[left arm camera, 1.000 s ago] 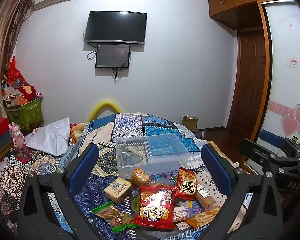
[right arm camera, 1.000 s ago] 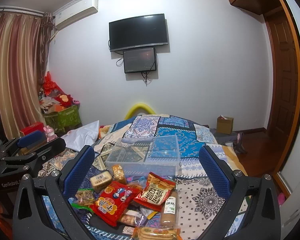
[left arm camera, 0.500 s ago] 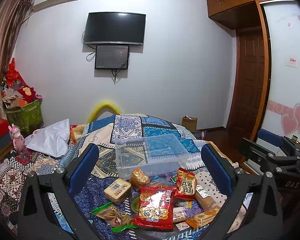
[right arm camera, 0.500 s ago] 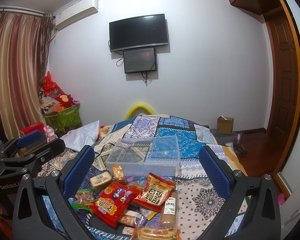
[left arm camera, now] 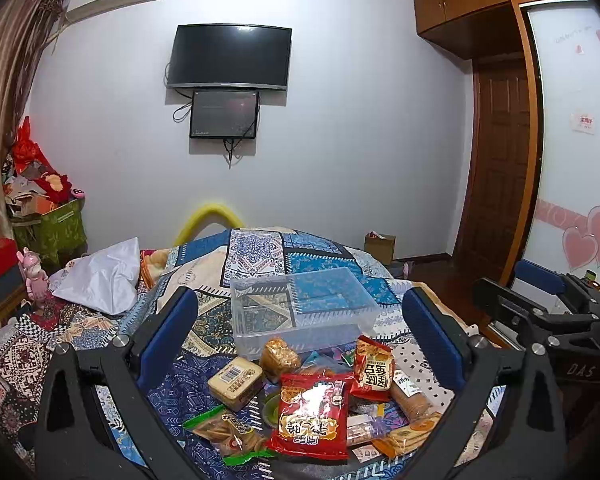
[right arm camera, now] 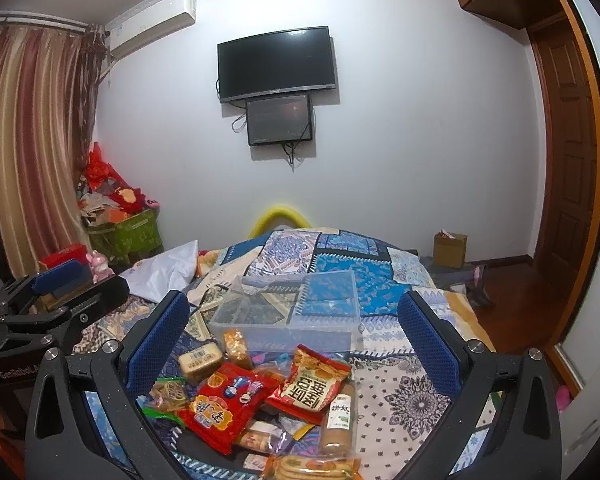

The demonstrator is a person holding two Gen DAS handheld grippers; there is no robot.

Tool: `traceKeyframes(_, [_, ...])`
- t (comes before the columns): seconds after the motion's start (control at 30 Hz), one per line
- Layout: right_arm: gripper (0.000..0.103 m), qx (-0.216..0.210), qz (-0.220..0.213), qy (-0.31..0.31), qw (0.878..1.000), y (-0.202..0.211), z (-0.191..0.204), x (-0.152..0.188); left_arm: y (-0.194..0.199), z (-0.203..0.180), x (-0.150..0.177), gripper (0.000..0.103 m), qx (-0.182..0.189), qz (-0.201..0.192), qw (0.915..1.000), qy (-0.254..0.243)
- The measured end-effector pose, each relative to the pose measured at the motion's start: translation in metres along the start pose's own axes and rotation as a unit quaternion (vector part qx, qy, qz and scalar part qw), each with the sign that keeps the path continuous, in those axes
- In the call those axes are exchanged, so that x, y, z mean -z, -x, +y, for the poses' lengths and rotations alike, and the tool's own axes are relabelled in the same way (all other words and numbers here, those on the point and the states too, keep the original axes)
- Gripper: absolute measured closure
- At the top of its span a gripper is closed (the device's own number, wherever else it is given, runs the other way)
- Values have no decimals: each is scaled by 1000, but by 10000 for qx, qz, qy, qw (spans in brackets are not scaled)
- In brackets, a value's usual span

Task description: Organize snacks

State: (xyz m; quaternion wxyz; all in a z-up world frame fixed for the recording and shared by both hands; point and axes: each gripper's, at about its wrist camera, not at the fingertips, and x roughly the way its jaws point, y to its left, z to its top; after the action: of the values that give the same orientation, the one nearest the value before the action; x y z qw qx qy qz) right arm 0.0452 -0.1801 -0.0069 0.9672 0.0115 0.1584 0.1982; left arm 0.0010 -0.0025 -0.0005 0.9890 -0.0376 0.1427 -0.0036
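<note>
A pile of snack packets lies on a patterned quilt: a big red bag (left arm camera: 313, 416) (right arm camera: 224, 402), a smaller red-and-white packet (left arm camera: 373, 368) (right arm camera: 310, 384), a tan boxed cake (left arm camera: 236, 380) (right arm camera: 200, 360) and a biscuit tube (right arm camera: 338, 420). Behind the pile stands an empty clear plastic bin (left arm camera: 300, 312) (right arm camera: 288, 318). My left gripper (left arm camera: 300, 332) hovers open above the pile, nothing between its blue pads. My right gripper (right arm camera: 292, 332) is open too, over the same pile. Each gripper shows at the edge of the other's view.
The quilt (right arm camera: 396, 392) covers a bed. A white cloth (left arm camera: 96, 276) lies at its left. A green box of clutter (left arm camera: 52, 228), a cardboard box (right arm camera: 450, 248) on the floor and a wooden door (left arm camera: 500, 168) surround the bed.
Both grippers stay almost still and open. The left view has drifted very slightly; the snacks and bin have not moved.
</note>
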Motion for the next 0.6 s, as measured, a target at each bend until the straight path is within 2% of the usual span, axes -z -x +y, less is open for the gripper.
traceKeyframes(0.23, [0, 131, 90, 35, 9999, -8, -3, 4, -11, 2, 5, 0, -13, 148, 9999, -55])
traceKeyframes(0.4, [0, 274, 315, 95, 9991, -21, -8, 12, -23, 8, 16, 0, -80, 329, 9993, -161])
traceKeyframes(0.53, [0, 189, 805, -47, 9966, -42, -22, 25, -41, 23, 29, 0, -146, 609, 9980, -120])
traceKeyframes(0.6, [0, 156, 983, -137, 9949, -48, -28, 32, -50, 30, 36, 9, -170, 786, 9968, -49])
